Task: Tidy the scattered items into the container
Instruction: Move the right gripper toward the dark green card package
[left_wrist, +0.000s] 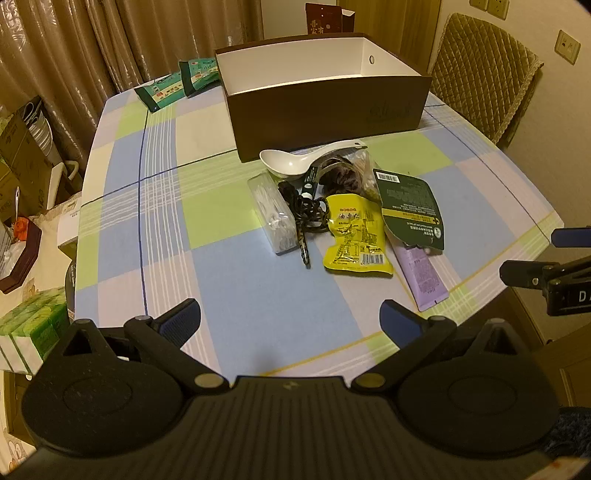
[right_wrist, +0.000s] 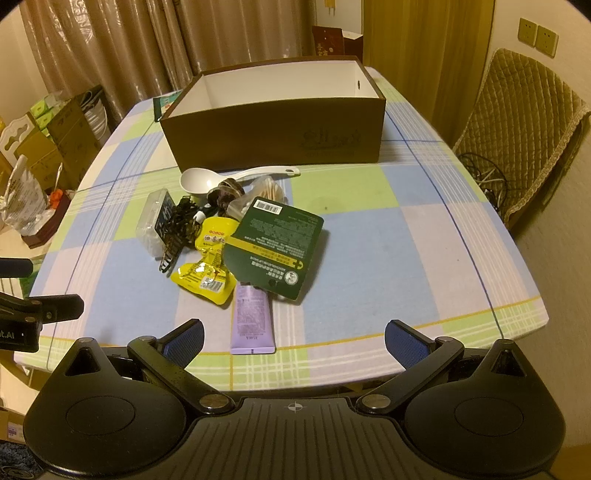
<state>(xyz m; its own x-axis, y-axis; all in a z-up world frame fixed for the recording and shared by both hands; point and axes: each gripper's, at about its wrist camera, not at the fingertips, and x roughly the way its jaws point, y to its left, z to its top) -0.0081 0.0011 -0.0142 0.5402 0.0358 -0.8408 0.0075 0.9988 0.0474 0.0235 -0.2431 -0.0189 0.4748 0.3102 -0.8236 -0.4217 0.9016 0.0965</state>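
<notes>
Hovering over the near edge of the checked tablecloth (right_wrist: 388, 236), both grippers point down at the pile, jaws spread wide, nothing between the pads.

Left to right across the table:
- Two green packets (left_wrist: 173, 83) at the far left corner, beside the box and apart from the pile.
- Clear plastic case (left_wrist: 271, 212) of small white pieces, leftmost in the pile.
- Dark hair claw clip (right_wrist: 181, 230), resting against the case, its teeth toward the near edge.
- White spoon (left_wrist: 295, 160), bowl to the left, handle running right just in front of the box wall.
- Dark scrunchie (left_wrist: 338, 177) and a clear bag of cotton swabs (left_wrist: 364, 173) behind the pile, partly covered.
- Yellow snack pouch (left_wrist: 354, 236), crumpled, touching the clip.
- Dark green card pack (right_wrist: 277, 245) with a barcode, overlapping the pouch and the tube.
- Purple tube (right_wrist: 251, 319), nearest the table edge, its far end under the green pack.

Brown box (left_wrist: 325, 107), white inside, stands open behind the pile; nothing visible inside it.

Left gripper (left_wrist: 290, 319): released, empty. Right gripper (right_wrist: 293, 341): released, empty, just short of the tube. Quilted chair (right_wrist: 521, 122) at the far right.
</notes>
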